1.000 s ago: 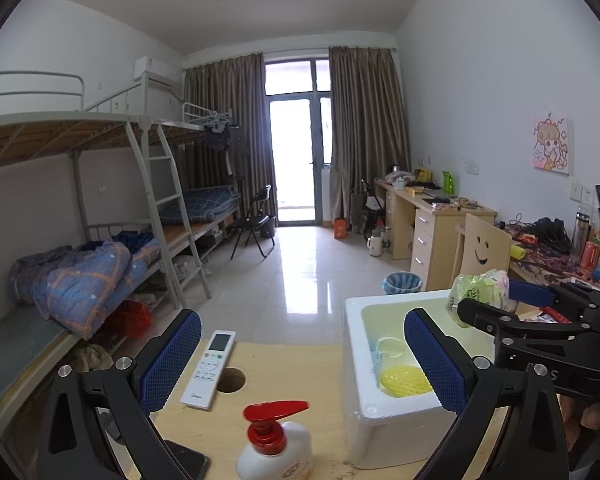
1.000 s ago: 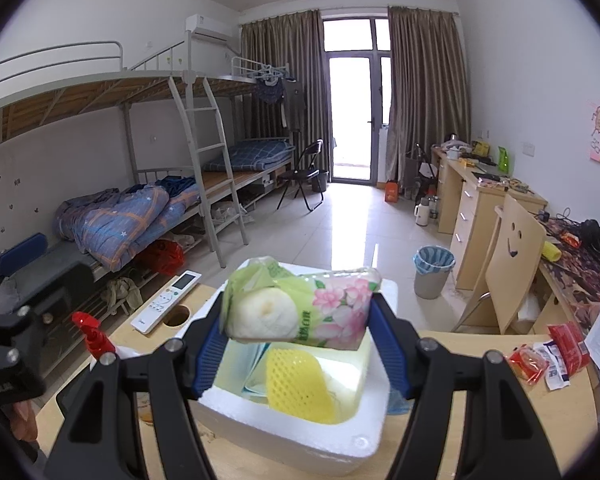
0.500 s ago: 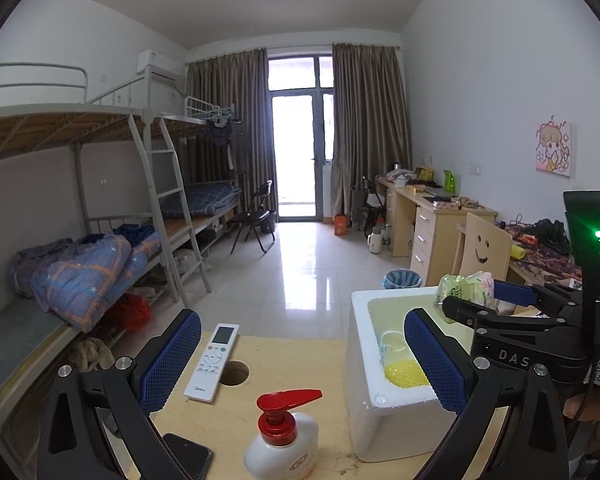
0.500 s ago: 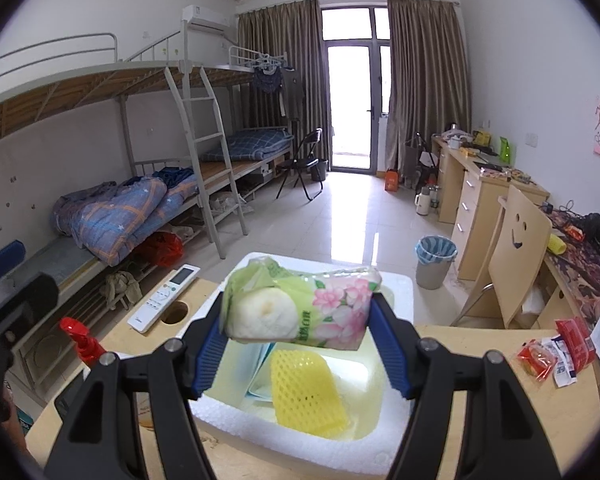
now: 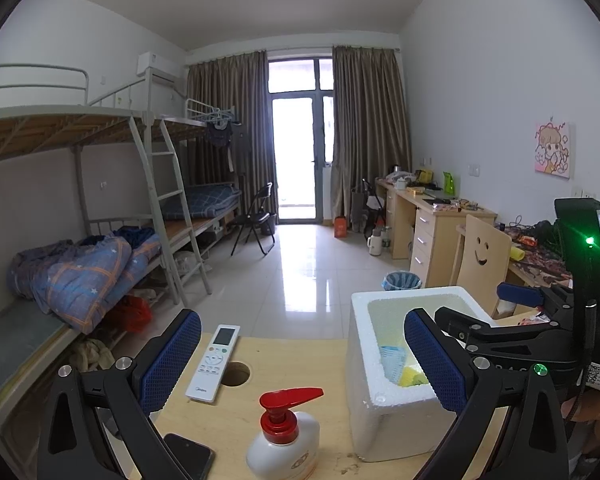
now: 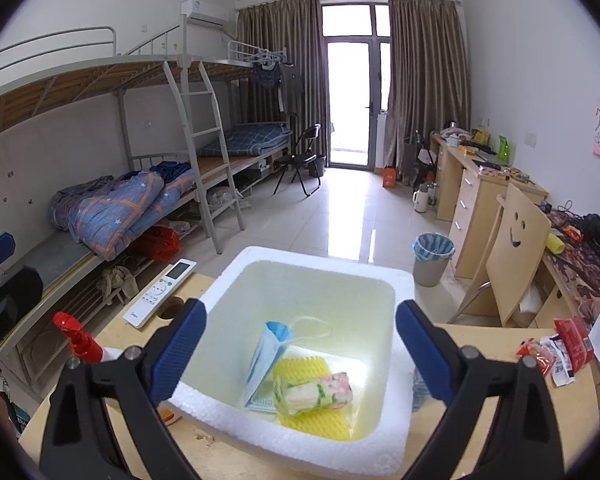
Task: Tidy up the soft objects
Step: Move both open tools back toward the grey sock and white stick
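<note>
A white foam box (image 6: pixel 400 292) stands on the wooden table and also shows in the left wrist view (image 5: pixel 364 360). Inside it lie a floral tissue pack (image 6: pixel 314 390), a yellow foam net (image 6: pixel 300 368) and a blue face mask (image 6: pixel 266 354). My right gripper (image 6: pixel 300 350) is open and empty, above the box; it also shows in the left wrist view (image 5: pixel 496 312). My left gripper (image 5: pixel 300 354) is open and empty, over the table left of the box.
A white remote (image 5: pixel 214 356), a round hole (image 5: pixel 236 374), a red-pump lotion bottle (image 5: pixel 284 436) and a dark phone (image 5: pixel 190 456) lie on the table left of the box. Red snack packets (image 6: pixel 560 344) lie at the right. Bunk beds, desks and a chair stand beyond.
My right gripper opened and let go of the tissue pack, which dropped into the foam box onto the yellow net. My left gripper stayed open and barely moved.
</note>
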